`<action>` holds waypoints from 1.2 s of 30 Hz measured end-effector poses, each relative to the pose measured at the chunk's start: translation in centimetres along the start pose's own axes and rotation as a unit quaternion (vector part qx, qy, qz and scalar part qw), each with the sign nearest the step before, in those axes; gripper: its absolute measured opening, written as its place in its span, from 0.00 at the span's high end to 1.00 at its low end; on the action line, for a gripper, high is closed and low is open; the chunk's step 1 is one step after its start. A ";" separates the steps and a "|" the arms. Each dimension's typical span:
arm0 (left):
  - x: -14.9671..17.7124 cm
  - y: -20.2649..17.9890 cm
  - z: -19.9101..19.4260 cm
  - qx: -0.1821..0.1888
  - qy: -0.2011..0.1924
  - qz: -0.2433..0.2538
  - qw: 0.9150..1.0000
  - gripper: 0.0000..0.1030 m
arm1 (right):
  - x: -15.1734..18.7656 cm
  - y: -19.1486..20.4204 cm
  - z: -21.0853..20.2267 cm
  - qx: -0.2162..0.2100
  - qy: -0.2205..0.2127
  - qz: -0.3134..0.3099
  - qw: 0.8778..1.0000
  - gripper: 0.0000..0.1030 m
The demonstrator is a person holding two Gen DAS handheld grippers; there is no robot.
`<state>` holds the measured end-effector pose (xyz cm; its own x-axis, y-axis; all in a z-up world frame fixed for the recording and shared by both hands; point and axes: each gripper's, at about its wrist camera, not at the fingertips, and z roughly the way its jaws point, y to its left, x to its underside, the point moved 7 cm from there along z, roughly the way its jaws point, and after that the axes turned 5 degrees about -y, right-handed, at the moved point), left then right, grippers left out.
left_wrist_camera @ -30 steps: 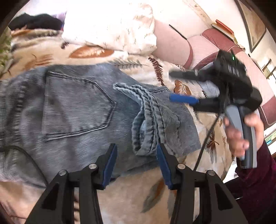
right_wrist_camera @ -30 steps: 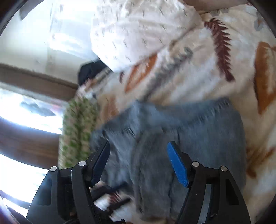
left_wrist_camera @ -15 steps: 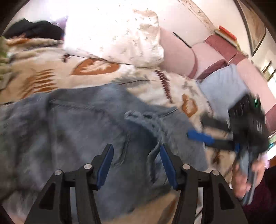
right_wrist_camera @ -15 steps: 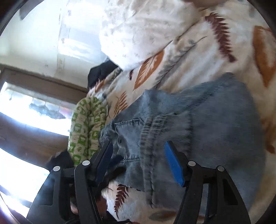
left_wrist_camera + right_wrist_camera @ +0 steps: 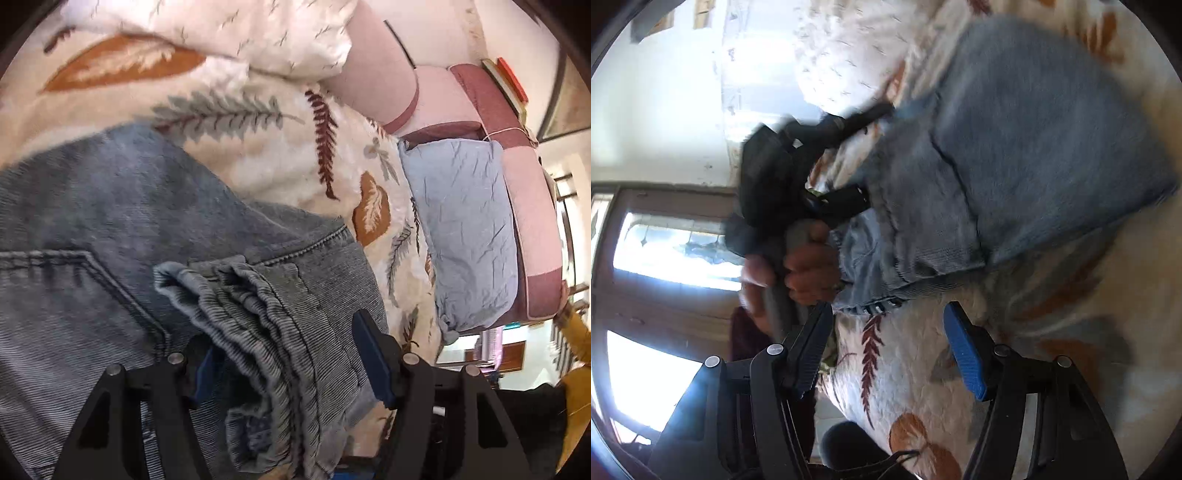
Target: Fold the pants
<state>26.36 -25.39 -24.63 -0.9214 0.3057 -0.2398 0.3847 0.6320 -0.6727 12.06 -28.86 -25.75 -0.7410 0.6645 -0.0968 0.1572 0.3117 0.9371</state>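
Grey-blue denim pants [image 5: 122,229] lie folded on a leaf-print blanket [image 5: 280,147]. My left gripper [image 5: 288,354] is open, its jaws on either side of the bunched ribbed waistband [image 5: 266,325] at the fold's end. In the right wrist view the pants [image 5: 1015,147] lie ahead, blurred, and the left gripper [image 5: 849,155] shows held in a hand at their left edge. My right gripper [image 5: 886,350] is open and empty over the blanket [image 5: 923,387], short of the pants.
A white pillow [image 5: 240,33] lies behind the pants. A light blue pillow [image 5: 461,229] and a pink headboard [image 5: 528,206] stand at the right. A bright window [image 5: 657,243] is at the left of the right wrist view.
My left gripper moved forward so the waistband bunch now sits between its jaws. My right gripper swung off the pants and now looks across the blanket at them and at the left gripper.
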 end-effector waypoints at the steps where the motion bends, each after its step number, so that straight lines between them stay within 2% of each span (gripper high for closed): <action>1: -0.1 0.1 0.3 -0.003 0.001 -0.001 1.000 0.35 | -0.2 -0.3 0.7 -0.008 -0.007 0.009 1.000 0.39; 3: -0.3 -0.1 0.4 0.003 0.001 0.006 1.000 0.37 | -0.9 -0.3 1.4 -0.029 -0.039 0.011 0.999 0.39; 5: -0.7 -0.6 0.4 0.003 -0.001 0.020 1.000 0.58 | -1.6 -0.2 1.8 -0.034 -0.060 0.003 0.998 0.39; 8: -1.6 -1.0 0.2 -0.020 -0.007 0.057 0.998 0.80 | -1.8 0.0 1.8 -0.047 -0.069 0.004 0.996 0.39; 13: -2.1 -1.8 0.3 -0.050 -0.029 0.135 0.989 0.86 | -2.1 -0.6 2.2 -0.061 -0.082 0.030 0.994 0.41; 17: -2.8 -1.2 0.4 -0.088 -0.065 0.173 0.979 0.86 | -2.3 -1.3 3.0 -0.050 -0.098 0.054 0.992 0.48; 18: -2.9 -0.7 0.6 -0.094 -0.067 0.171 0.979 0.86 | -2.3 -1.5 3.3 -0.038 -0.097 0.057 0.993 0.52; 21: -2.9 0.4 1.1 -0.093 -0.068 0.165 0.980 0.85 | -1.3 -1.0 3.1 -0.024 -0.068 0.048 0.996 0.52; 22: -2.9 0.6 1.0 -0.092 -0.069 0.163 0.980 0.81 | -0.8 -0.5 2.8 -0.019 -0.054 0.040 0.998 0.50; 24: -2.8 0.8 0.6 -0.093 -0.072 0.153 0.981 0.73 | -0.7 1.2 1.6 -0.023 -0.053 0.006 0.998 0.49; 27: -2.8 0.5 -1.4 -0.085 -0.094 0.153 0.980 0.67 | -1.2 3.5 -0.1 -0.039 -0.068 -0.035 0.996 0.49; 29: -2.7 0.5 -3.1 -0.099 -0.107 0.154 0.977 0.61 | -2.2 4.1 -0.6 -0.047 -0.084 -0.039 0.995 0.48; 31: -2.4 0.5 -5.2 -0.114 -0.127 0.160 0.972 0.61 | -3.2 4.0 0.0 -0.052 -0.099 -0.033 0.993 0.47; 32: -2.3 0.6 -6.3 -0.114 -0.136 0.160 0.971 0.59 | -3.8 3.6 0.7 -0.057 -0.103 -0.025 0.993 0.47; 35: -2.4 1.7 -10.2 -0.121 -0.172 0.136 0.968 0.57 | -4.2 0.4 3.9 -0.022 -0.085 -0.003 0.996 0.47; 36: -2.5 2.2 -11.3 -0.124 -0.182 0.127 0.967 0.57 | -4.3 -0.8 4.4 -0.016 -0.088 0.001 0.996 0.57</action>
<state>30.09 -16.68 -17.62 -0.7358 0.2308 -0.6367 0.5606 0.7350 -0.3814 17.95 -28.98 -27.52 -0.6150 0.7742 -0.1496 0.1346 0.2900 0.9475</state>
